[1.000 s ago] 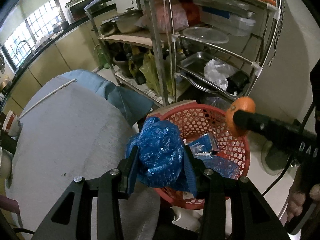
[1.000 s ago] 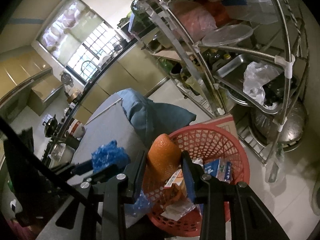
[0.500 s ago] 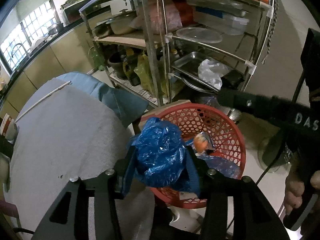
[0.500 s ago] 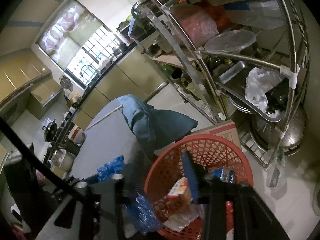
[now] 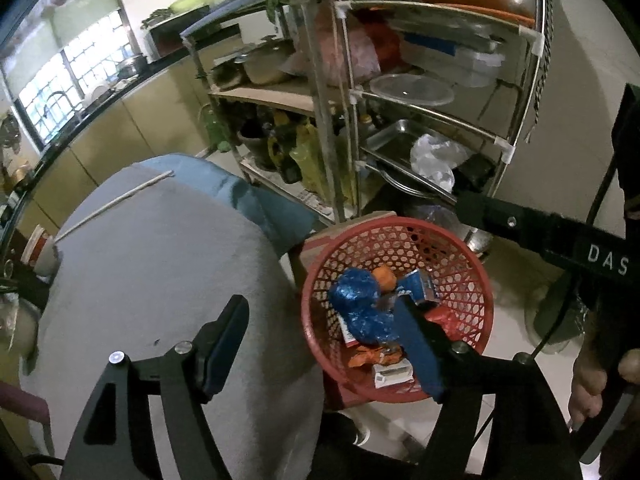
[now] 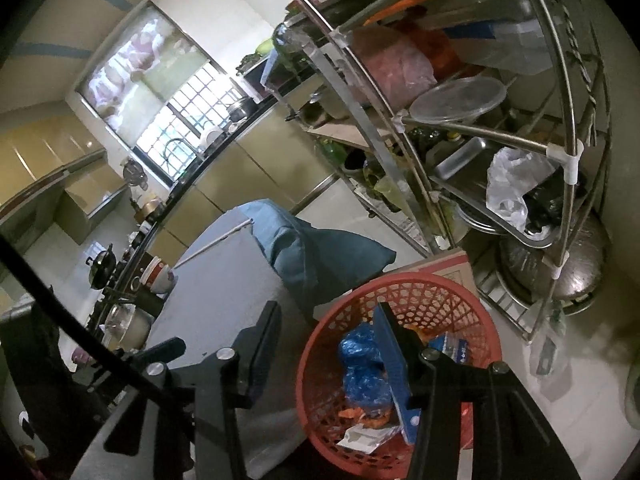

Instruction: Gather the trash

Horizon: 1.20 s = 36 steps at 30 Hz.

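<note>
A red mesh basket (image 5: 476, 280) stands on the floor beside the grey-clothed table (image 5: 152, 264). Inside it lie a crumpled blue plastic bag (image 5: 360, 304), an orange (image 5: 386, 278), a blue packet (image 5: 418, 284) and other wrappers. My left gripper (image 5: 320, 328) is open and empty above the table's edge and the basket's near rim. My right gripper (image 6: 326, 336) is open and empty, its right finger over the basket (image 6: 440, 292), where the blue bag (image 6: 360, 364) shows. The right gripper's arm (image 5: 560, 240) crosses the left wrist view.
A metal rack (image 5: 400, 120) with pots, trays and bags stands right behind the basket. A cardboard box (image 6: 448, 266) lies under the basket. A white stick (image 5: 112, 204) lies on the table. Cups and bowls (image 6: 156, 276) stand at the table's far left. Kitchen counter behind.
My right gripper opened and dropped the orange into the basket. My left gripper then opened and dropped the blue plastic bag into it. Both grippers are now empty.
</note>
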Each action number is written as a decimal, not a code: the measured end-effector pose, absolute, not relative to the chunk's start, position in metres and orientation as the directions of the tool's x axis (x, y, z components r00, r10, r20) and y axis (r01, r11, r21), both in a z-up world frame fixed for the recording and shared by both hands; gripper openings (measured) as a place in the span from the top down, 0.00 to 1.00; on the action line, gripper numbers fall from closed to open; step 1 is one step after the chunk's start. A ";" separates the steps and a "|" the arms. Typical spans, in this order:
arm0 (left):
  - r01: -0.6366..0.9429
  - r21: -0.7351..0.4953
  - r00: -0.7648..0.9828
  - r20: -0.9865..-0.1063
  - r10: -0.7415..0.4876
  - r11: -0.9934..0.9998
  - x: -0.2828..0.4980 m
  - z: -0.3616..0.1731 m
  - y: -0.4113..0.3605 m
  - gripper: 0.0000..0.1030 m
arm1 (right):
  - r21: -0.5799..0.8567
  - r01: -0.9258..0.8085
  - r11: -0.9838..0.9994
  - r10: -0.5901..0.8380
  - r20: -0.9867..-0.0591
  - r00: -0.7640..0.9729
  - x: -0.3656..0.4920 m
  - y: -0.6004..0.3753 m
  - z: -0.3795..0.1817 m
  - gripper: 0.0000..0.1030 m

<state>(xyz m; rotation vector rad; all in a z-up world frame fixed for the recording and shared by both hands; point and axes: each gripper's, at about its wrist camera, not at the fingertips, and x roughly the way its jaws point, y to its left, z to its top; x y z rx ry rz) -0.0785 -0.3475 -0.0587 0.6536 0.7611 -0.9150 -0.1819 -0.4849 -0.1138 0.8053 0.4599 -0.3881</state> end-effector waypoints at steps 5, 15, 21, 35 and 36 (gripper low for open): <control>0.829 0.194 0.457 -0.775 -0.437 0.524 -0.074 -0.044 -0.322 0.24 | 0.588 0.473 0.656 -0.144 -0.518 0.843 -0.181 -0.466 -0.104 0.46; 0.739 0.159 0.527 -0.741 -0.416 0.654 -0.044 -0.023 -0.259 0.22 | 0.529 0.416 0.740 -0.106 -0.519 0.848 -0.157 -0.411 -0.083 0.45; 0.673 0.149 0.575 -0.721 -0.387 0.724 -0.025 -0.015 -0.224 0.22 | 0.460 0.375 0.805 -0.097 -0.520 0.848 -0.134 -0.378 -0.069 0.45; 0.536 0.139 0.672 -0.667 -0.322 0.833 0.002 0.002 -0.154 0.22 | 0.335 0.270 0.903 -0.069 -0.508 0.858 -0.097 -0.312 -0.045 0.45; 0.512 0.145 0.687 -0.661 -0.303 0.846 0.005 0.004 -0.146 0.22 | 0.322 0.253 0.912 -0.061 -0.505 0.861 -0.092 -0.305 -0.042 0.45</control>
